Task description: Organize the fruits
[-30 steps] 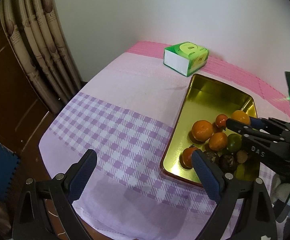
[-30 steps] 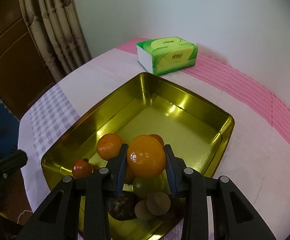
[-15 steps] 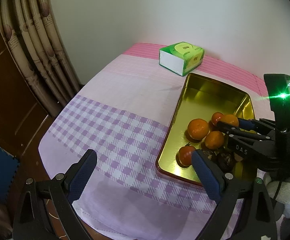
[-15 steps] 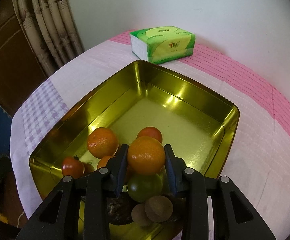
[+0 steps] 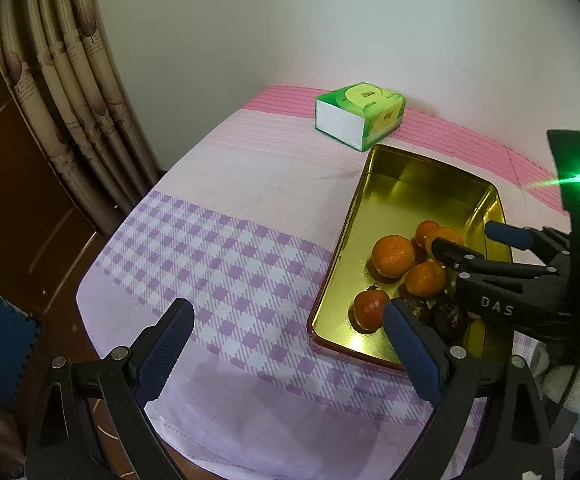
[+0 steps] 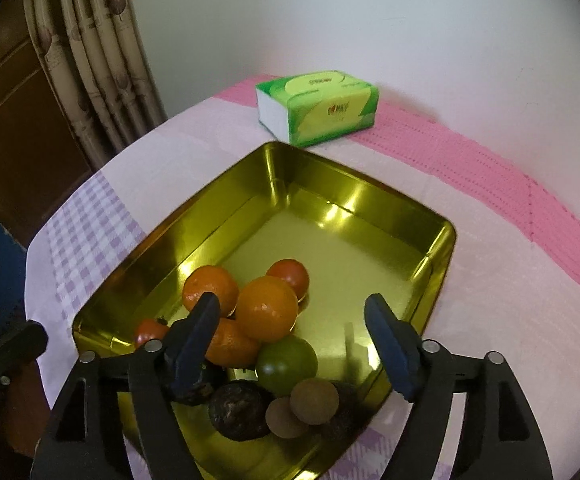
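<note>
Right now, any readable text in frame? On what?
"DAS": white letters on the right gripper body, left wrist view.
Tissue pack: small red-and-yellow logo and print, too blurred to read.
Nothing else carries text.

Both wrist views angle steeply down, sharing the gold tray (image 5: 332,276) and tissue pack (image 6: 318,110).

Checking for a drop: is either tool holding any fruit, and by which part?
Nothing is held. The right tool is opening, its pads clear of the round orange fruit; the left tool is open, empty.
</note>
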A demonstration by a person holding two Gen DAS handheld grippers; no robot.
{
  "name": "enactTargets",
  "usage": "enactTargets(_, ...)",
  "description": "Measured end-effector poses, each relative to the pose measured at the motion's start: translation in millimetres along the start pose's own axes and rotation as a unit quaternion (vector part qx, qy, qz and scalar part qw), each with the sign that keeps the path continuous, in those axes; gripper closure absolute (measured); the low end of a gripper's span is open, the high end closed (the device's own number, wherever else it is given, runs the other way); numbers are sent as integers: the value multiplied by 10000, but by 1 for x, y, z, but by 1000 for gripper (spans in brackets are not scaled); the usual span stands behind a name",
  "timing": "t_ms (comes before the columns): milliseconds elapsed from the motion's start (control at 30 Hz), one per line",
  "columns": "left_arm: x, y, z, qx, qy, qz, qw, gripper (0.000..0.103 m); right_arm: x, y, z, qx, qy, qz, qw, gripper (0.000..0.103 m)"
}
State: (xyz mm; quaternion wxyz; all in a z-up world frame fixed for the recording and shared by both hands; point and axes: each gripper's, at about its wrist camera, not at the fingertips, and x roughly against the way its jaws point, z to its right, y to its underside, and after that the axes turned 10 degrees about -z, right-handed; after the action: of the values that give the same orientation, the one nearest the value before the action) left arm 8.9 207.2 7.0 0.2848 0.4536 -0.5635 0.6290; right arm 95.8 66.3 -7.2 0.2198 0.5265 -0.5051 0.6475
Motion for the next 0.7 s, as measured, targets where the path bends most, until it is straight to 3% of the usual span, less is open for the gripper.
enactTargets(233, 2, 0, 3, -43, 45, 7, 10000, 9, 26, 13, 5, -277, 108, 48, 9995, 9)
enactTargets(700, 7, 7, 19, -289, 45, 27, 9996, 9, 64, 67, 13, -405, 381, 75, 9984, 4)
